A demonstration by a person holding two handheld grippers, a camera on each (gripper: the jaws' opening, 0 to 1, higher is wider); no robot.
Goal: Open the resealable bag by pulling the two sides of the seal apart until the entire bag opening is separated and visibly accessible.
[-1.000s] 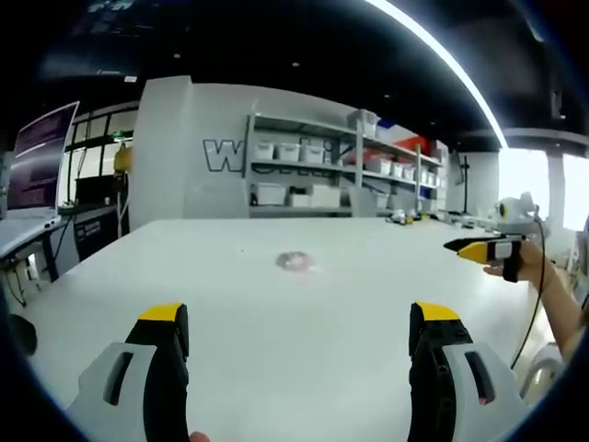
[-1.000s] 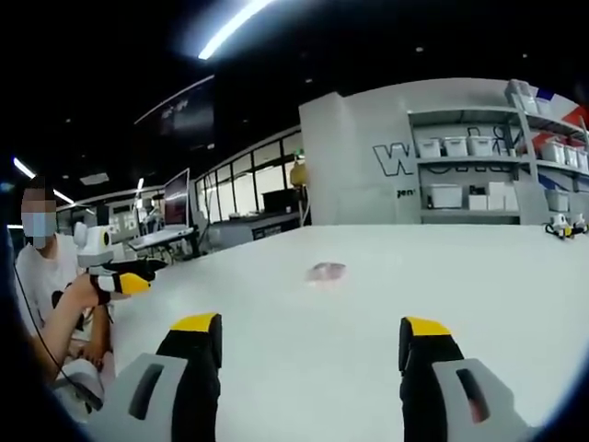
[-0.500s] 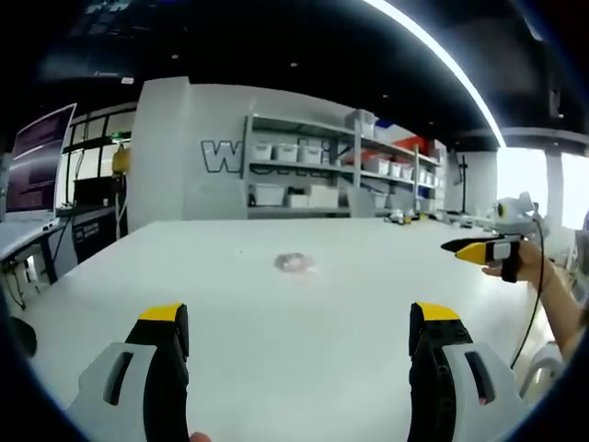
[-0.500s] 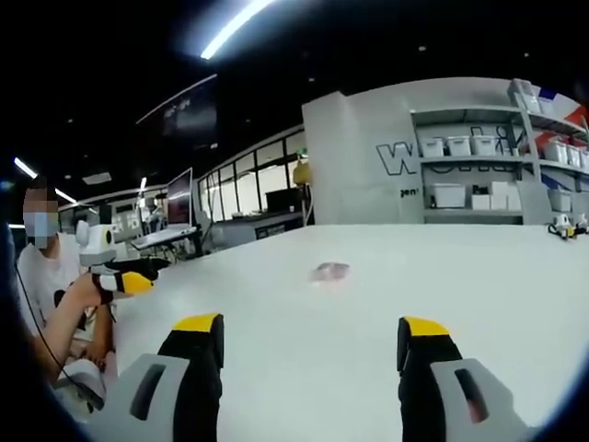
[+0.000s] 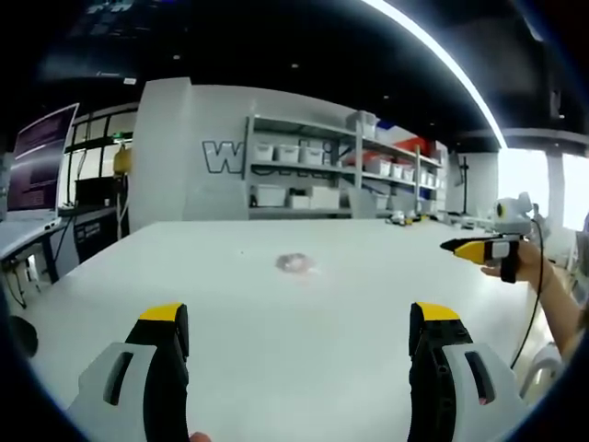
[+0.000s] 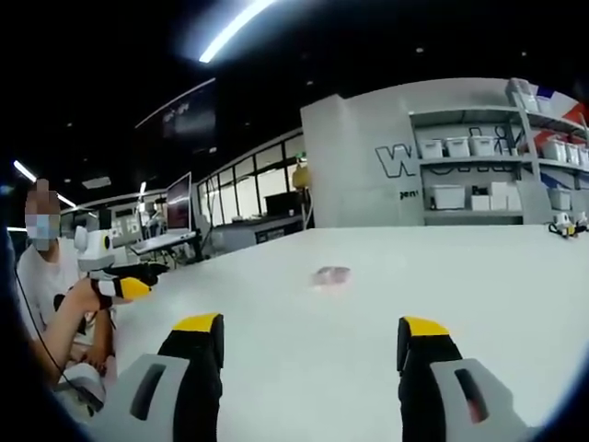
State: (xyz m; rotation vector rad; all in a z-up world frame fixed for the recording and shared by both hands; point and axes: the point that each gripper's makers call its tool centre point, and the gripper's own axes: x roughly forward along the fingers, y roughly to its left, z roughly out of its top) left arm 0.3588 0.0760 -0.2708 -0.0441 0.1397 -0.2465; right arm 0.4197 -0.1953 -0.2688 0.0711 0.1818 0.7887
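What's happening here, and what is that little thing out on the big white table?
A person holds a yellow-tipped gripper in each hand, both open and empty. The left gripper and right gripper point toward a small resealable bag lying alone on the white table. Neither touches it, so opening it has not begun. Shelves with bins stand behind.

Right gripper [image 5: 471, 247]: in the left gripper view, raised slightly and drawn marginally left since a second ago. Right gripper view: whole scene shifted fractionally, a camera movement. Bag [image 6: 330, 275]: no displacement on the table [image 6: 479, 295].
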